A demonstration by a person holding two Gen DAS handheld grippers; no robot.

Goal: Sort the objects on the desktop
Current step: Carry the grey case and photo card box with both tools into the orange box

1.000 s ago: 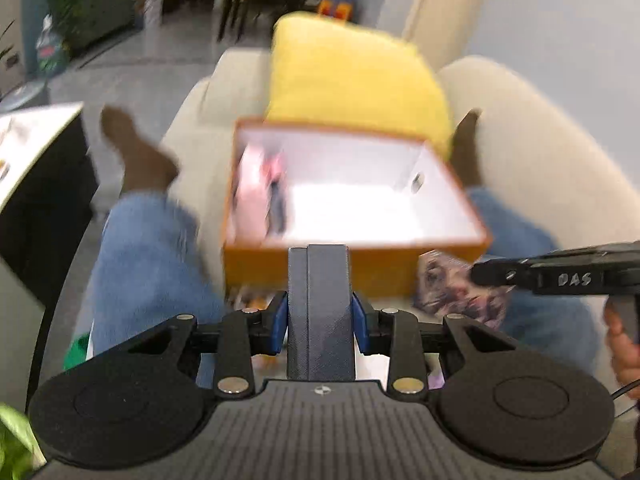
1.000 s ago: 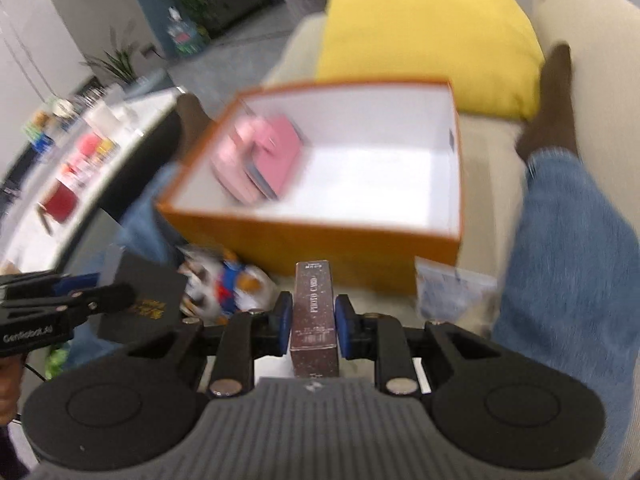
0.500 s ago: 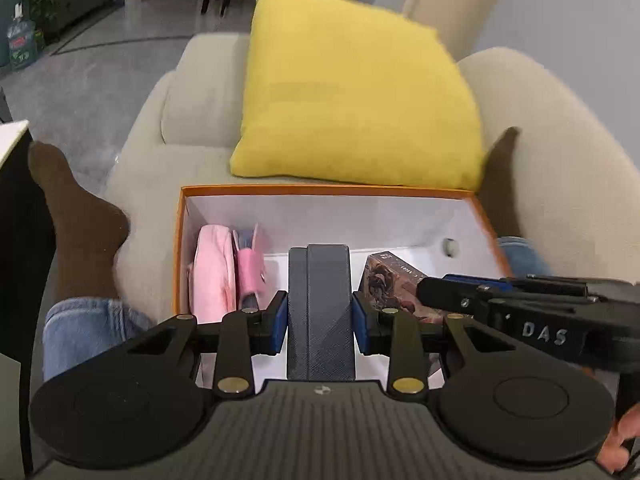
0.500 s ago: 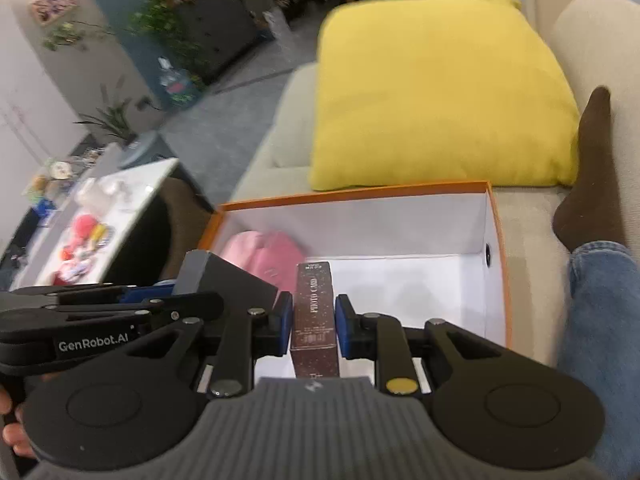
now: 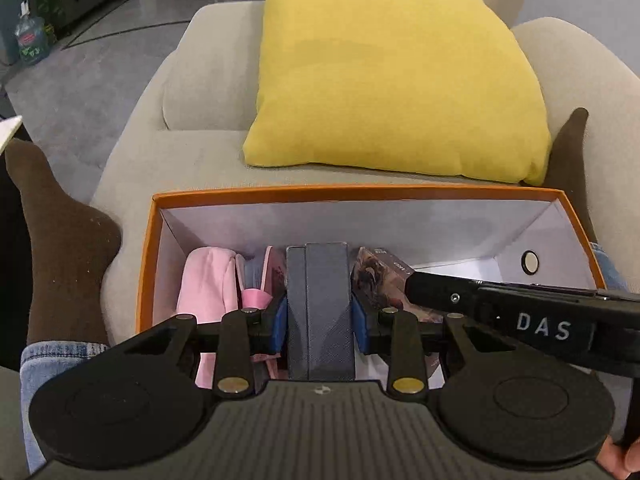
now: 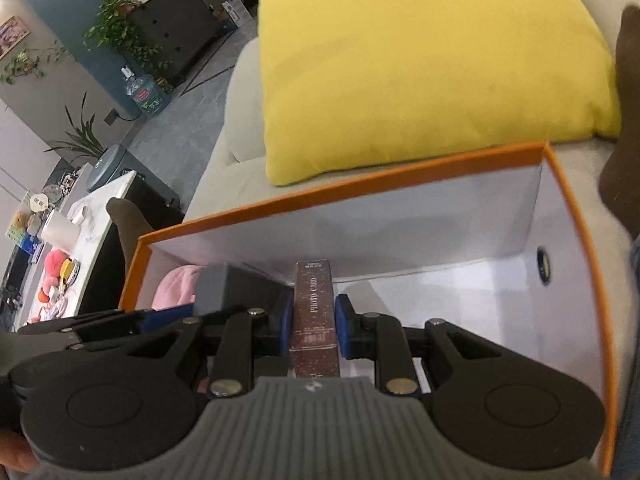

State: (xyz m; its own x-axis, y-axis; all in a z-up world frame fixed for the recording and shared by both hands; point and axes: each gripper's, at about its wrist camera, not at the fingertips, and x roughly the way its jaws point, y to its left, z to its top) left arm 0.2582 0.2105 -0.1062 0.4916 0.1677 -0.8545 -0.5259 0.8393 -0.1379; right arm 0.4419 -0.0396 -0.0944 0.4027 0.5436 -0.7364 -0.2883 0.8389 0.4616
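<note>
Dark grey box (image 5: 320,312) clamped in left gripper (image 5: 320,316), hanging inside orange box (image 5: 352,193), left-of-middle. Photo card box (image 6: 315,312) pinched in right gripper (image 6: 315,320), over same orange box, just right of grey one. Pink stuff (image 5: 208,284) lying at orange box's left end. Yellow cushion (image 5: 392,72) right behind orange box, on beige sofa (image 5: 192,92).

Black two-finger left gripper (image 5: 320,316) with blue pads, brass-coloured pivot screws, ribbed grey housing (white "DAS" on right gripper (image 5: 416,286)), blue jeans (image 5: 48,364), brown socks (image 5: 60,248)
</note>
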